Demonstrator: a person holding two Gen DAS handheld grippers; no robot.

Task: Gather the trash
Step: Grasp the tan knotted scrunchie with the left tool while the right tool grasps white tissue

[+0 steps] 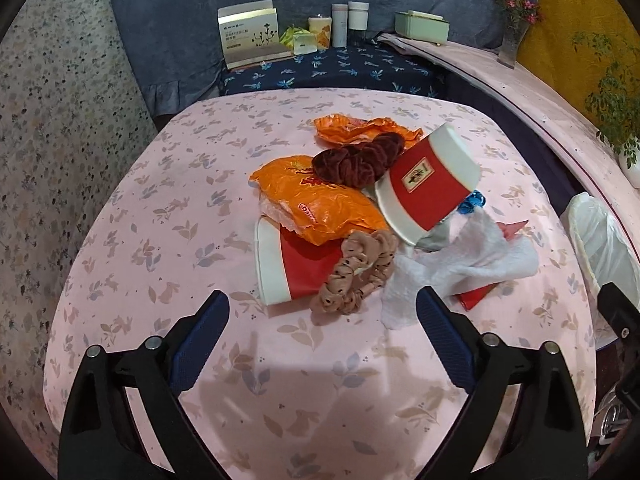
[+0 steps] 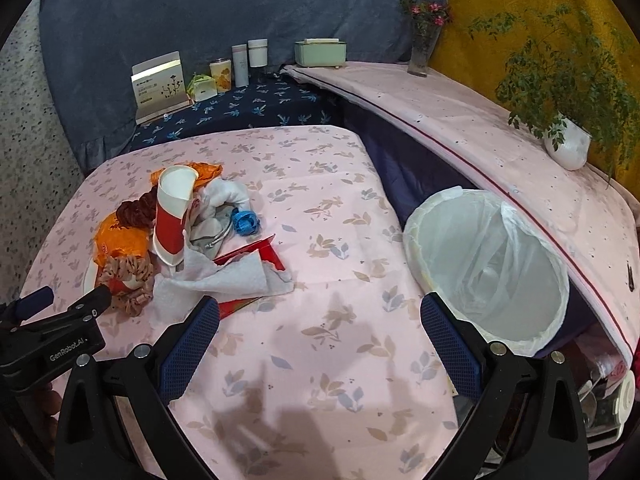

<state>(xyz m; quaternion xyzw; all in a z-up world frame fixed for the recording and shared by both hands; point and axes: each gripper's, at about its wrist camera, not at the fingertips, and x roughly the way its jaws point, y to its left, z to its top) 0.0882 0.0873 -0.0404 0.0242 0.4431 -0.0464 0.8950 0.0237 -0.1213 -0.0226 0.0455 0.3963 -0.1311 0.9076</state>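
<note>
A heap of litter lies on the pink tablecloth [image 1: 160,240]. It holds orange wrappers [image 1: 320,200], a tilted red-and-white paper cup [image 1: 428,184], a second cup on its side [image 1: 288,268], crumpled white tissue [image 1: 460,268] and a red card [image 1: 476,294]. A beige scrunchie [image 1: 356,276] and a maroon scrunchie [image 1: 356,158] rest on the heap. My left gripper [image 1: 324,320] is open just short of the beige scrunchie, nothing between its pads. My right gripper [image 2: 320,320] is open over bare cloth, between the tissue [image 2: 224,280] and a bin with a white liner [image 2: 416,232].
The bin stands off the table's right edge, below a pink shelf [image 2: 480,128] with a potted plant [image 2: 568,144] and a flower vase [image 2: 422,52]. Boxes and bottles [image 1: 340,24] line a dark blue table behind. A small blue object [image 2: 246,222] lies beside the tissue.
</note>
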